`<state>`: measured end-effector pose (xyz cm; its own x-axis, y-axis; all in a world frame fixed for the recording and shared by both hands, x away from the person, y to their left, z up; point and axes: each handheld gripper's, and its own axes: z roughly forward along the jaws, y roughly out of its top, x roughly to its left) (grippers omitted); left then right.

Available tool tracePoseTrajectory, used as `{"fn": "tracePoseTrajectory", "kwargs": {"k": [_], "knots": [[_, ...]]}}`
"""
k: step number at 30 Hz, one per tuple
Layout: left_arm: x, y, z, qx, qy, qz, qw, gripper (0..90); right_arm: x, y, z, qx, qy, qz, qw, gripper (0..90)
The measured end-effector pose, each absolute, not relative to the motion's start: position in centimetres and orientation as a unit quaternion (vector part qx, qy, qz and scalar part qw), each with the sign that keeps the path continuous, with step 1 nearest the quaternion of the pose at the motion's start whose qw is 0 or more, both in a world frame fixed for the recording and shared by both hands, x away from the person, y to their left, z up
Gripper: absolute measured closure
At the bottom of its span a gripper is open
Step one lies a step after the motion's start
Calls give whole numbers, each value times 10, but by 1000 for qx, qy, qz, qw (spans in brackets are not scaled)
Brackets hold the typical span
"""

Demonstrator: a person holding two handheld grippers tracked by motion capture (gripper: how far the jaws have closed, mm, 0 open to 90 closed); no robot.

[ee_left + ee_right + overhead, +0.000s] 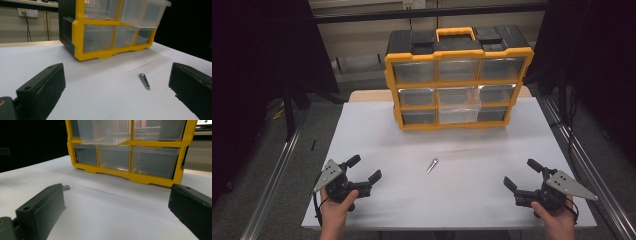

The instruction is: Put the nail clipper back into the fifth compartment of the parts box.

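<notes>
High view | slim shiny metal nail clipper (432, 165) | both matte black tongs spread wide, empty

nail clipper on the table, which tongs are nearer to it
Left. The left tongs sit open just left of the nail clipper; the right tongs sit open farther off to its right.

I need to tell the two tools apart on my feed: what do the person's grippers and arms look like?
Both the left gripper and the right gripper are black, with two blocky jaws and a grey three-cornered plate with small holes on top. A black cable trails from each. Forearms are bare, no sleeves showing.
</notes>
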<state>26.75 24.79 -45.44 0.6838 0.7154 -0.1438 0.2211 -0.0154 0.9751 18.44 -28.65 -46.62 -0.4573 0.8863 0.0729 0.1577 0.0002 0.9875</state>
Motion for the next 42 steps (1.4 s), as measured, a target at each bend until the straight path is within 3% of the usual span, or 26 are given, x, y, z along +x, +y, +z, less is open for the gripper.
{"fn": "tracePoseTrajectory", "kwargs": {"k": [16,42], "knots": [[283,210,-448,718,316,188,591,10,185,-288,-467,410,636,573,315,2],[301,162,-449,728,334,168,575,10,184,-287,-466,407,638,574,312,3]]}}
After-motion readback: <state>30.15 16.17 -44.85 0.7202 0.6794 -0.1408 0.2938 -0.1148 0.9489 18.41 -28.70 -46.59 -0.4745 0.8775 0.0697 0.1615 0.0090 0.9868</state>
